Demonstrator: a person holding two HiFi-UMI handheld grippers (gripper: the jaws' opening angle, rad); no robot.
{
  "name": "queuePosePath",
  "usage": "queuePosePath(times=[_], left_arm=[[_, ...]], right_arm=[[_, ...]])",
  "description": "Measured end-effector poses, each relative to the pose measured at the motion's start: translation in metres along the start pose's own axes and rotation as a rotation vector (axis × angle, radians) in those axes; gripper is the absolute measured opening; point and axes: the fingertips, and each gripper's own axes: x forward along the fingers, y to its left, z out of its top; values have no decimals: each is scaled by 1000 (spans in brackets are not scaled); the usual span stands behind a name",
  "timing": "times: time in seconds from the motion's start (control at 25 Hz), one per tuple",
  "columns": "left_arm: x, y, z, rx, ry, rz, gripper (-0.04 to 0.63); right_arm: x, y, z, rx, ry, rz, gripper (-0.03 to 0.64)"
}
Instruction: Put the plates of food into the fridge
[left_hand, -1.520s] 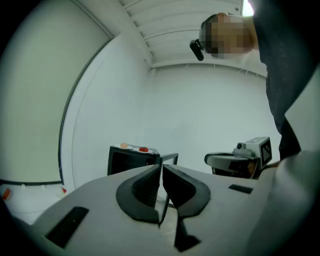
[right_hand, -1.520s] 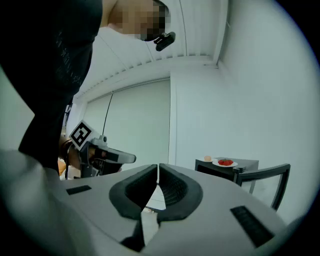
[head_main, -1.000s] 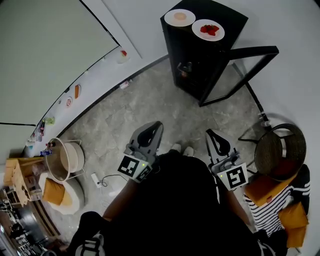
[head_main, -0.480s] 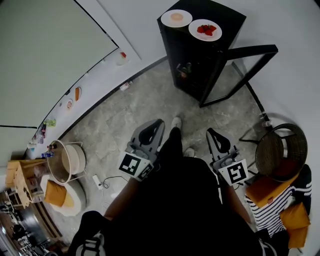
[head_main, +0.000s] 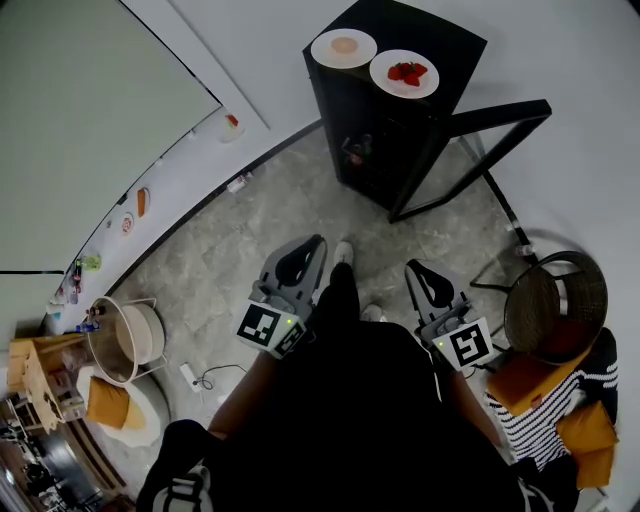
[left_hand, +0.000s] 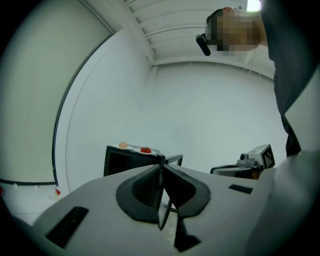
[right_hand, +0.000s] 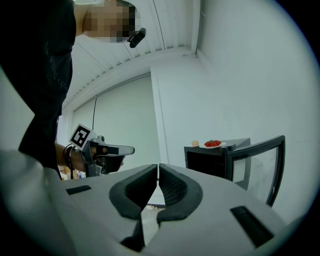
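Grey marbled floor (head_main: 270, 210) fills most of the head view, with white walls round it. A black fridge (head_main: 425, 125) stands at the far side against the wall. Its glass door (head_main: 500, 108) is swung wide open to the right (dark inside, contents too small to make out).

At the right edge is a round wicker chair (head_main: 555, 305), with orange cushions (head_main: 585, 440) and a striped cloth (head_main: 545, 405) near it. At the left is a round white bin in a wire frame (head_main: 125, 340). The person in dark clothes stands mid-floor, well apart from the fridge, with one shoe (head_main: 343, 252) forward.

The left gripper (head_main: 312, 250) is held low in front of the body and points towards the fridge. Its jaws meet at the tips with only a thin slit lower down, and there is nothing between them. The right gripper (head_main: 418, 275) is beside it at the same height, with its jaws pressed together and nothing held. The two grippers are apart from each other, and neither touches anything.

Both plates sit on top of the fridge, not inside it. The plate with pale round food (head_main: 343, 47) is on the left. The plate with red food (head_main: 404, 73) is just beside it on the right, nearer the door side. Both gripper views show the fridge top with the plates straight ahead in the distance.
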Motion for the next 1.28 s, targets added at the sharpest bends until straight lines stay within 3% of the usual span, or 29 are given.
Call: queuePosePath(times=[0.72,0.92,1.12,1.28], left_arm=[[85,94,21,-30,19,-81,38],[103,125,29,2,46,-118,38],[118,154,39,-31,31,-144,38],[124,169,34,-25,54,-172,38]], right_arm=[[102,-63,7,108,22,-81,29],[137,-74,11,138,17,-112,29],[170,-81,15,146,47,-141,29],[187,-87,19,198,4,-142,29]])
